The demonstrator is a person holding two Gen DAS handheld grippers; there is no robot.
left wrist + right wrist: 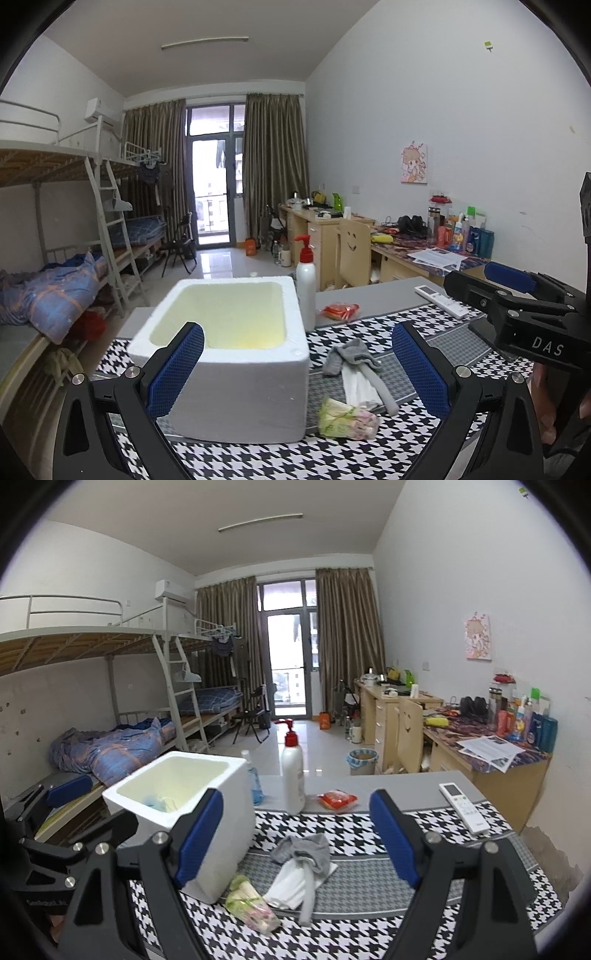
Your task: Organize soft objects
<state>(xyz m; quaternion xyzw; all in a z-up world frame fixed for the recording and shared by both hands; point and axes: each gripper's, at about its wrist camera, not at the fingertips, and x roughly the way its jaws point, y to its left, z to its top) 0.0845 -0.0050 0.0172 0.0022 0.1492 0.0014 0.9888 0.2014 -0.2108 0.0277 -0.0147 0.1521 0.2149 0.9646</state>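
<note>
While both the left gripper (297, 360) and right gripper (295, 829) stand spread and empty, approach is in hand; next, pinch the grey sock (306, 851) for the foam box (236, 775).

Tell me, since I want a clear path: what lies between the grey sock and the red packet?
Nothing: only bare houndstooth cloth and grey tabletop separate the grey sock from the red packet, clearest in the right wrist view.

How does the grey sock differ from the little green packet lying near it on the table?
The grey sock is dull cloth, crumpled and stretched out long; the green packet is shiny, see-through wrapping, short and plump. The sock lies draped over some white folded sheets, while the packet rests directly on the checked cloth beside the white foam box. Both lie loose on the table, outside the box, untouched by either gripper.
</note>
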